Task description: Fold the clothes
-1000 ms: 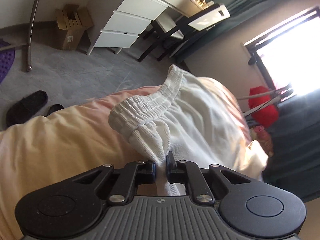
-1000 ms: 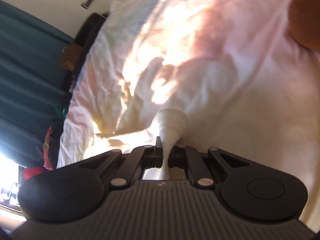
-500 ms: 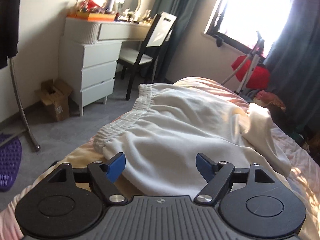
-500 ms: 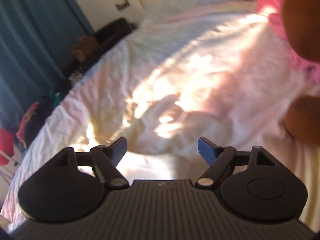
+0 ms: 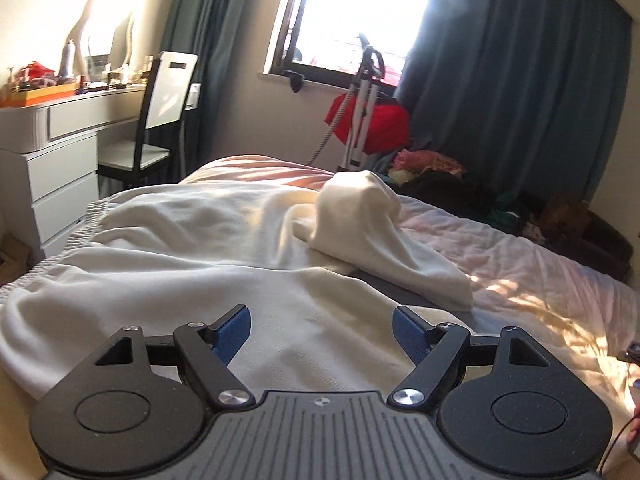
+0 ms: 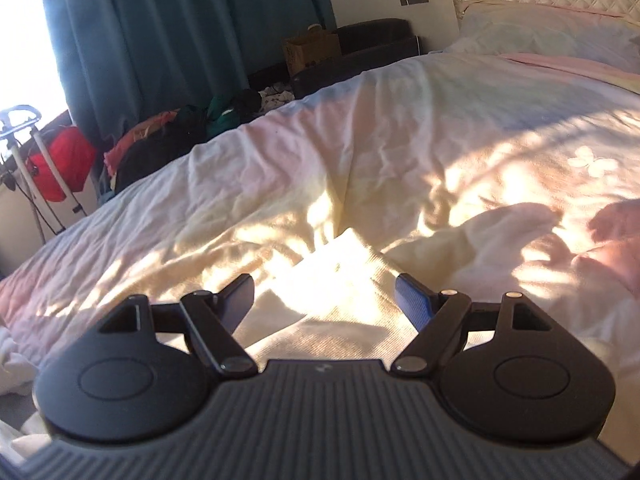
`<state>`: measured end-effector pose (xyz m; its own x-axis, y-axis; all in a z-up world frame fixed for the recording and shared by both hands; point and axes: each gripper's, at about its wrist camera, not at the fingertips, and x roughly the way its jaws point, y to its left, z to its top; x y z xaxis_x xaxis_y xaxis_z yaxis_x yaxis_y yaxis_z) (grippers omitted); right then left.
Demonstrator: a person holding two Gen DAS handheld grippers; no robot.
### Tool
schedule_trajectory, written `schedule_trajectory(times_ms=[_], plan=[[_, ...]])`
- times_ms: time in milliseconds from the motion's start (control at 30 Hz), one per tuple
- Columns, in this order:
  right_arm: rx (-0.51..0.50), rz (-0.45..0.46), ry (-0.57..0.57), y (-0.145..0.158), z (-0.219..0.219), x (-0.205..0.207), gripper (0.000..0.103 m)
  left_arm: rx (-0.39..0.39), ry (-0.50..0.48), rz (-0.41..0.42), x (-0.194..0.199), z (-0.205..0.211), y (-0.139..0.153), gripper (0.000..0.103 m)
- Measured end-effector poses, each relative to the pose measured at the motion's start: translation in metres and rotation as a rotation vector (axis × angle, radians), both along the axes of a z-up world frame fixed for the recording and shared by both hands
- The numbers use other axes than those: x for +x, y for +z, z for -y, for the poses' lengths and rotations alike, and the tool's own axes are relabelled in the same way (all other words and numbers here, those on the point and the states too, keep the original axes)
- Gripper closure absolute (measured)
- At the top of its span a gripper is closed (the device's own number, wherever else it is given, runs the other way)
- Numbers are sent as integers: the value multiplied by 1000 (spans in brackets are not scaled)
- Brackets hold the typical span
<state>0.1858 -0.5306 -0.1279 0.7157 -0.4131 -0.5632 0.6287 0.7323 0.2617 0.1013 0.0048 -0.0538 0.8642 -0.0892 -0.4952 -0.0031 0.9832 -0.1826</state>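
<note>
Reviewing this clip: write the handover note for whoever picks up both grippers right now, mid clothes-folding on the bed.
Left gripper: jaws open, nothing between them, having just released.
Right gripper: the same, open above a cream fabric end.
White elastic-waist trousers lie spread on the pink bedsheet, waistband toward the white dresser; one leg is humped and creased.
Done: garment laid out.
Left: flatten the bunched leg, then fold.

- We are in a home bedroom: a bed (image 6: 400,128) with a rumpled pale cover.
- We see a white dresser (image 5: 60,148), chair (image 5: 160,120), dark curtains (image 5: 512,80) and sunlit window (image 5: 352,12).
</note>
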Motion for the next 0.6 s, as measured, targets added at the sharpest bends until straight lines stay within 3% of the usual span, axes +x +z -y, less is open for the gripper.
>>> schedule_trajectory(times_ms=[133,333,400,467,600], plan=[[-53,-50,-12,-16,13,15,24,32,-72,-34,10,14,-36,23],[-5,-13,49,-38,27,19,24,71,-96,-68,29,19,-62,23],[-4,-2,48,-39,28,17,45,89,-96,-58,33,22,-66,23],[-22,-18,14,-36,31,16,99,127,-103,-41,33,26,-67,23],[-34,-7,-167,-31,54,-6,100,177,-126,-5,28,32,-66,23]])
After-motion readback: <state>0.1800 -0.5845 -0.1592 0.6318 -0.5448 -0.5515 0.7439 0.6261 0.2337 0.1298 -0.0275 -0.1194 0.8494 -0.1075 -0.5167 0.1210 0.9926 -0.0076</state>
